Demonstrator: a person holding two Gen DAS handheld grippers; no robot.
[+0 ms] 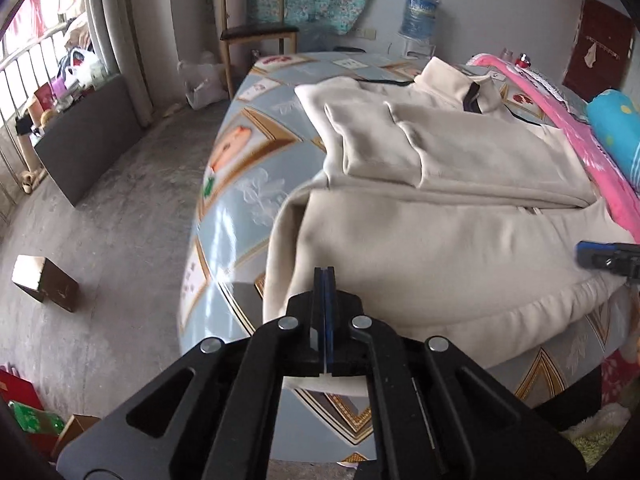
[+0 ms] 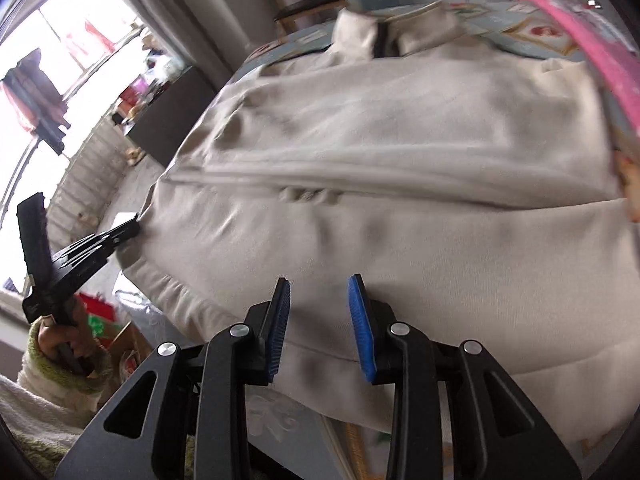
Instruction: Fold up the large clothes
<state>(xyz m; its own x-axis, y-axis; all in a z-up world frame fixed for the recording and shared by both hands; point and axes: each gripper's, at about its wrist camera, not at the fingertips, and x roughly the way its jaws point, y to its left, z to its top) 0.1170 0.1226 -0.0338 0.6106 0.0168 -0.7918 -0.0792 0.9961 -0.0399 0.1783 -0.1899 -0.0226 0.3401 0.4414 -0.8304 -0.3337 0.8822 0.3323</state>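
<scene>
The cream zip-up jacket lies spread across a round table covered with a glossy blue patterned cloth. In the left wrist view its collar sits toward 12 o'clock, with both sleeves folded inward across the chest. The ribbed hem hangs over the near table edge, toward 5 o'clock.

Left gripper: jaws fully closed, the blue pads pressed flat together. Its tips sit at the jacket's lower corner, near the 6 o'clock table edge. Whether any cloth is pinched between the pads cannot be told. In the right wrist view this same gripper meets the jacket's corner at 9 o'clock, held by a hand in a fuzzy cream and green sleeve.

Right gripper: jaws partly open, blue pads apart — jacket fabric shows in the gap below, but the pads do not press on it. It hangs over the hem region at 6 o'clock of its own view. That view is motion-blurred. From the left wrist view, only its tip enters at 3 o'clock, above the jacket's hem side.

Surroundings: a wooden chair at 12 o'clock beyond the table, a water dispenser bottle at 1 o'clock, and a pink blanket along the table's 2 o'clock edge. A cardboard box stands on the concrete floor at 9 o'clock.
</scene>
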